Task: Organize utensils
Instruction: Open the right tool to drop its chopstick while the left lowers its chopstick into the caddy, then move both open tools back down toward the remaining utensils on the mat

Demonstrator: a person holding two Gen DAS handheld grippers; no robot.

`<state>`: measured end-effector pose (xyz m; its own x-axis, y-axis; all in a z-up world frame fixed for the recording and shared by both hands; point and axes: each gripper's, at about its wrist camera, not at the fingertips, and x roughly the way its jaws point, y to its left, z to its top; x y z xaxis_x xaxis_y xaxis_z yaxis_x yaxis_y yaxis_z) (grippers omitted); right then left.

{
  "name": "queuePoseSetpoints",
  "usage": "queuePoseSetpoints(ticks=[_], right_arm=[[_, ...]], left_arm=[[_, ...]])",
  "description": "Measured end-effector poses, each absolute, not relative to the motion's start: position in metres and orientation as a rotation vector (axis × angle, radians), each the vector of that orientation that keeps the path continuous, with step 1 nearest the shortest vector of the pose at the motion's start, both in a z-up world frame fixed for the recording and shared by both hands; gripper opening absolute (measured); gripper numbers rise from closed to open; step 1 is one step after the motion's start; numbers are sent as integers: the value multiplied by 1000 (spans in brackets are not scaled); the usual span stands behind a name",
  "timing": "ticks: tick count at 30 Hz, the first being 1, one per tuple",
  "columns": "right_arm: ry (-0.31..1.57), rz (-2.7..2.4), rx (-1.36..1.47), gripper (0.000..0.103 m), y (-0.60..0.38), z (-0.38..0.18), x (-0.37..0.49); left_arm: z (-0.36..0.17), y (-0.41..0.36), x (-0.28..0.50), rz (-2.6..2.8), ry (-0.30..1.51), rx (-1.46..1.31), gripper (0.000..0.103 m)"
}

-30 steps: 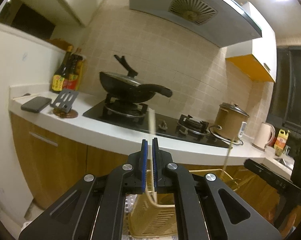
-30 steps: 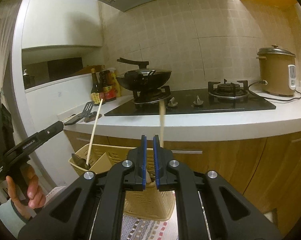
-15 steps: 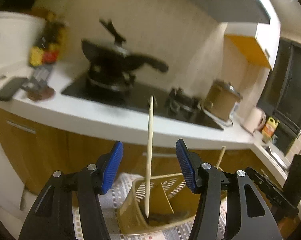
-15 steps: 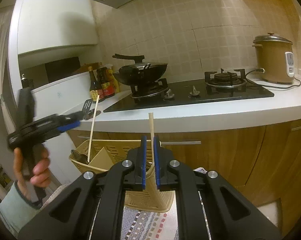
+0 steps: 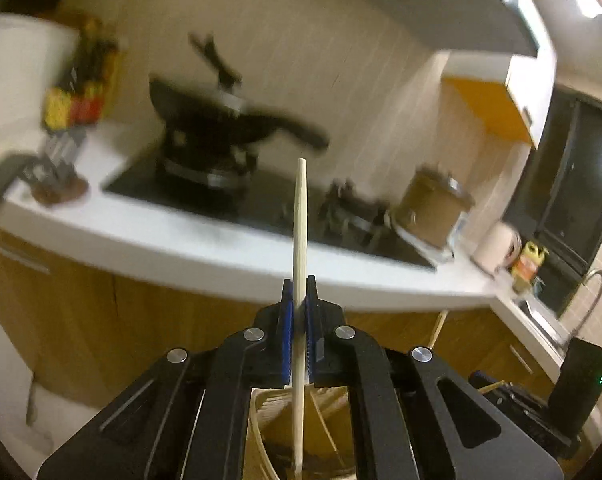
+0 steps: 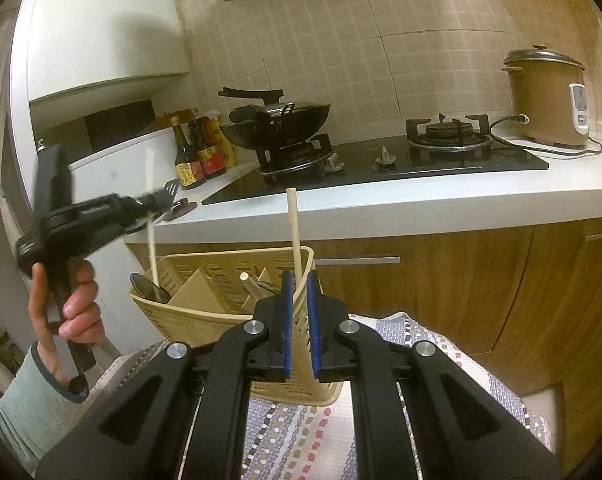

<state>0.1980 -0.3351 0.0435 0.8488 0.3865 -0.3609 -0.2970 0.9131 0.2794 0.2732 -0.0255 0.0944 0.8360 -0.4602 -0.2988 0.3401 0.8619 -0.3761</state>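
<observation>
Wooden chopstick [image 5: 299,220] clamped upright between the blue pads of the left gripper [image 5: 299,288]; jaws just closed onto it, shaft pinched about midway. Lower end down inside the cream plastic basket [image 6: 205,312], in the left end compartment, just beside a metal spoon [image 6: 149,288]. Whether the tip touches the basket floor: cannot tell. Left wrist view blurred across the background.

Right gripper [image 6: 299,280] drawn nearly together, nipping a second chopstick [image 6: 293,228] at the pad tips. Stands close to upright over the right end of the basket, top level with the edge of the white counter [image 6: 421,200].

Basket sits on a striped woven mat [image 6: 301,432], in front of wooden cabinet fronts. More utensil handles lean in its middle compartments.

Bare hand [image 6: 73,308] wrapped around the left gripper's handle, pale green sleeve [image 6: 21,400] at the wrist.

On the counter: black wok [image 6: 277,124] on the hob, brown rice cooker [image 6: 545,96] at far right.
</observation>
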Motion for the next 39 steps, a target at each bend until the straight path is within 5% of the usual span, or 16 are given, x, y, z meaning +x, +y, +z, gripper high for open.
queuePoseSetpoints(ticks=[7,23,25,26,27,28,30,32,39], right_arm=[[417,354,199,6,-332,48,193],[420,349,197,6,-338,52,181],[435,374,207,6,-338,56,175],[434,383,207,6,-338,58,170],[436,385,195,8,-338,61,162],[441,385,186,12,-337,63,157],[459,391,189,45,-337,66,145],[470,382,197,60,-338,68,131],[685,279,105,60,-328,56,93]], left_arm=[[109,-37,245,-320,180,-260,3],[99,-59,237,-249,107,-151,3],[98,-56,230,-299,157,-149,10],[99,-52,224,-308,172,-156,34],[99,-48,219,-306,175,-166,55],[100,-40,210,-303,171,-189,54],[101,-27,201,-333,230,-217,53],[100,-16,192,-345,284,-255,53],[96,-14,142,-388,500,-204,53]])
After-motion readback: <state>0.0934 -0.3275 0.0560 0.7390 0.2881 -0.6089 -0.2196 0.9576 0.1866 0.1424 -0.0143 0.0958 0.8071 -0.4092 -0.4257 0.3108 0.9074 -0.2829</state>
